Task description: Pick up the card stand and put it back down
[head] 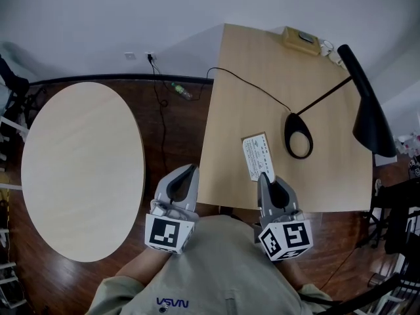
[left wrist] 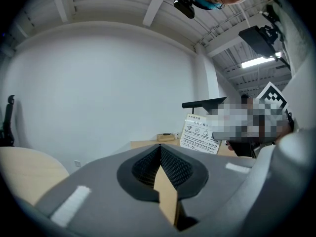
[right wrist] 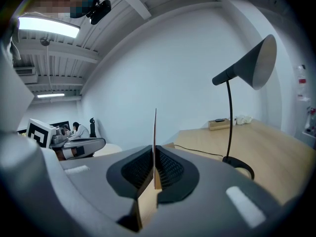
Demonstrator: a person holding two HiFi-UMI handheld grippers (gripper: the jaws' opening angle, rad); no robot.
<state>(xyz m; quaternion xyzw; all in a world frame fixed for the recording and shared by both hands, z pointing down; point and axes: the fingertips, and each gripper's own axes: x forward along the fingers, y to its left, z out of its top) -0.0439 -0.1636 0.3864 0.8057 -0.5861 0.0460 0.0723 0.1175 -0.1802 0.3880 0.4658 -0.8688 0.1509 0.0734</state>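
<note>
The card stand [head: 256,156] is a thin white printed card near the front edge of the square wooden table [head: 328,176]. My right gripper [head: 265,175] is shut on its near end. In the right gripper view the card stand [right wrist: 155,127] shows edge-on, rising from between the pressed pads of the right gripper [right wrist: 155,154]. My left gripper [head: 191,170] hovers left of the table edge, over the floor. It is shut, with nothing in it [left wrist: 160,153]. In the left gripper view the card stand [left wrist: 199,134] shows its printed face, tilted. Whether it touches the table I cannot tell.
A black desk lamp [head: 365,104] with a ring base [head: 298,135] and its cable stands just right of the card. A yellow box [head: 300,40] sits at the table's far edge. A round wooden table [head: 82,169] stands to the left, with dark floor between.
</note>
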